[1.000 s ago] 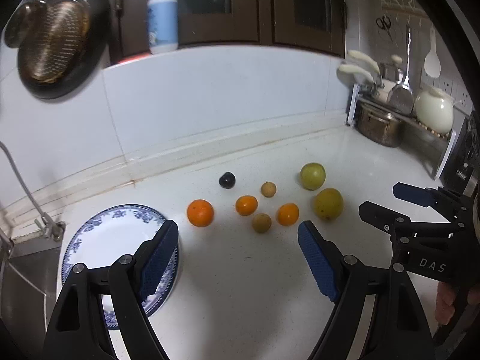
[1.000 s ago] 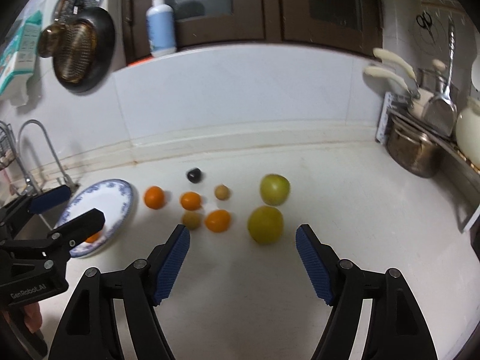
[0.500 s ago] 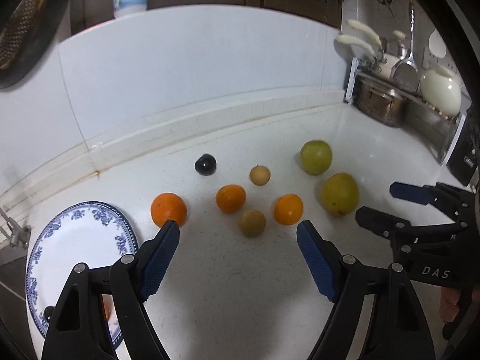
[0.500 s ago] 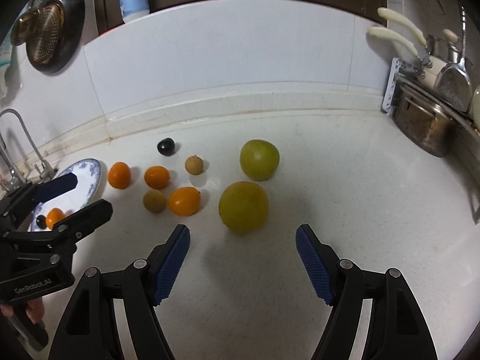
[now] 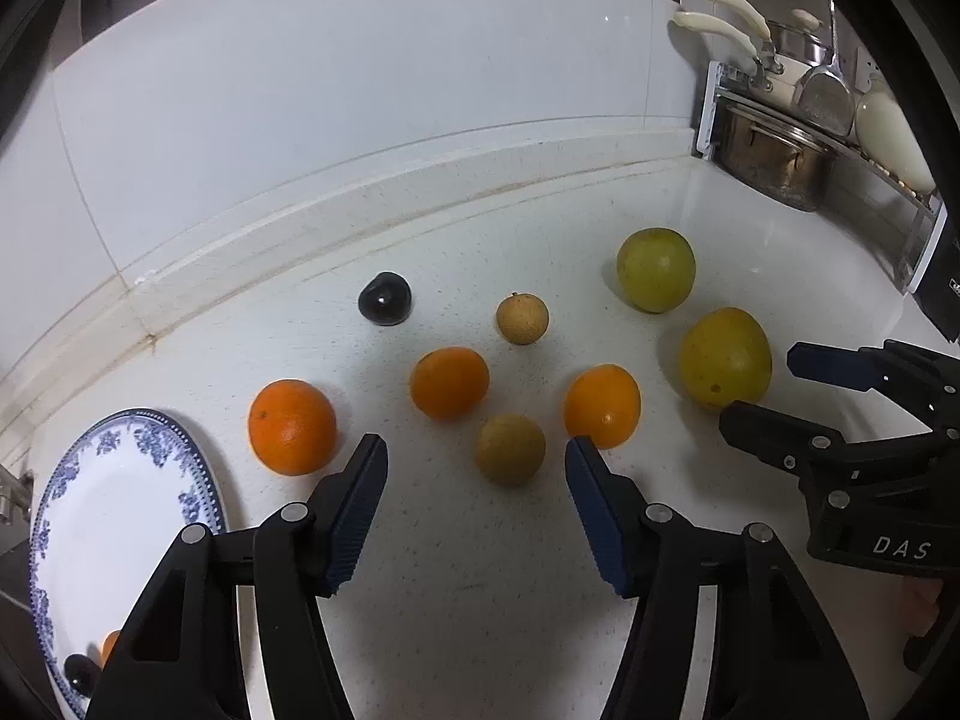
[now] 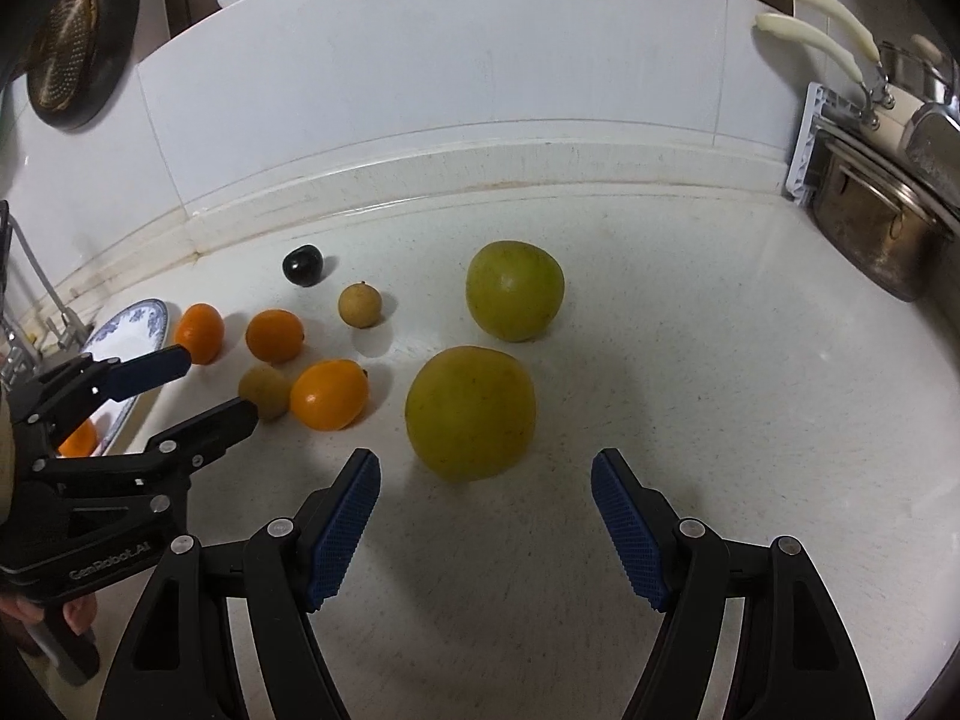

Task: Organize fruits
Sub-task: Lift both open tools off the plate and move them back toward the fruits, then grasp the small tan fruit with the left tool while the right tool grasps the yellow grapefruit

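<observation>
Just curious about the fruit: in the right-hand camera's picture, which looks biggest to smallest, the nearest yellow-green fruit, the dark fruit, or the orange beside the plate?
1. Nearest yellow-green fruit, though closeness to the camera inflates it.
2. Orange beside the plate.
3. Dark fruit.

Each camera sits behind its own tongs and looks forward and down, close over the white worktop [image 5: 456, 570], toward the back wall. The left view stands more to the left, near the plate [image 5: 108, 516]. Both views share the fruits and each shows the other tongs.
</observation>
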`<state>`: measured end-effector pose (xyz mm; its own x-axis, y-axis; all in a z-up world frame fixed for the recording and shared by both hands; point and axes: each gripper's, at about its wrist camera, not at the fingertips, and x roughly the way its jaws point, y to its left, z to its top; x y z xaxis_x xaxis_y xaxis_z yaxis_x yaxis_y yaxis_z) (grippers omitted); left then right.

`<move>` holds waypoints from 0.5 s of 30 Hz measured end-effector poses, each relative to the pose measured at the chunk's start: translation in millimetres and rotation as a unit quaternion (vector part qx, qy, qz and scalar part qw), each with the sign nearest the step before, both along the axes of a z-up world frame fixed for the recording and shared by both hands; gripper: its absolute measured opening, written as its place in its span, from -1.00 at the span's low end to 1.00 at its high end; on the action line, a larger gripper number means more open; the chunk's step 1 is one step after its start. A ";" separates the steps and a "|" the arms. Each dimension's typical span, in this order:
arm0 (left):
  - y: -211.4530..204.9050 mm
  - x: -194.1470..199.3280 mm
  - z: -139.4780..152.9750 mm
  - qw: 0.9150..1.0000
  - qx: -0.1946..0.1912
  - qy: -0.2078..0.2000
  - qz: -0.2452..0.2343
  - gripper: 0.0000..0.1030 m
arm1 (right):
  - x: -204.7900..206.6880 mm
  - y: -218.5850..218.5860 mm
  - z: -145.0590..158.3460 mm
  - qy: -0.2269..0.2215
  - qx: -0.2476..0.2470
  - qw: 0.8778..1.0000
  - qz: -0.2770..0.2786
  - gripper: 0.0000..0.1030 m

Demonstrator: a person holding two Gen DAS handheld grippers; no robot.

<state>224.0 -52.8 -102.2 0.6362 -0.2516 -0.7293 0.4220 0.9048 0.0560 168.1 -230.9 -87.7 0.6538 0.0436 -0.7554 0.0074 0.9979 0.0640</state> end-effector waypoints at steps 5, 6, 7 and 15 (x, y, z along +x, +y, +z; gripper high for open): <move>-4.3 9.6 -5.7 1.000 -0.002 0.012 0.001 0.01 | 6.6 0.1 -4.1 0.001 0.004 1.000 0.004 0.43; -4.9 11.3 -6.9 1.000 -0.003 0.016 0.001 -0.04 | 7.6 0.0 -4.8 0.002 0.005 1.000 0.004 0.43; -5.1 13.1 -8.7 1.000 -0.004 0.021 0.001 -0.06 | 8.6 -0.1 -5.5 0.002 0.007 1.000 0.005 0.43; -10.2 20.4 -13.4 0.999 -0.014 0.038 -0.001 -0.29 | 18.1 1.8 -11.0 0.004 0.011 1.000 0.012 0.32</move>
